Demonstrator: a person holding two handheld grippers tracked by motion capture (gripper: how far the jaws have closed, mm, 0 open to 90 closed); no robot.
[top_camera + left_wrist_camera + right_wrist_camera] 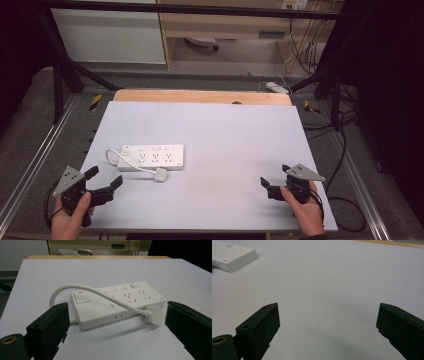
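A white power strip (152, 157) lies flat on the pale tabletop (225, 135), left of centre and toward the person's side. In the high view its long axis runs left to right, roughly parallel to the near edge; the switch end with the red-marked button (81, 296) points left, and the rows of sockets run off to the right. Its cord (100, 293) leaves the left end, loops round and crosses back over the near side, ending in a white plug (161, 175) that rests on the tabletop just in front of the strip, toward its right half. The left hand-held gripper (104, 183) sits near the left front corner, close to the plug, aimed at the strip, jaws spread wide with nothing between them. The right hand-held gripper (275, 181) is well apart from the strip at the right front, jaws likewise wide open and empty
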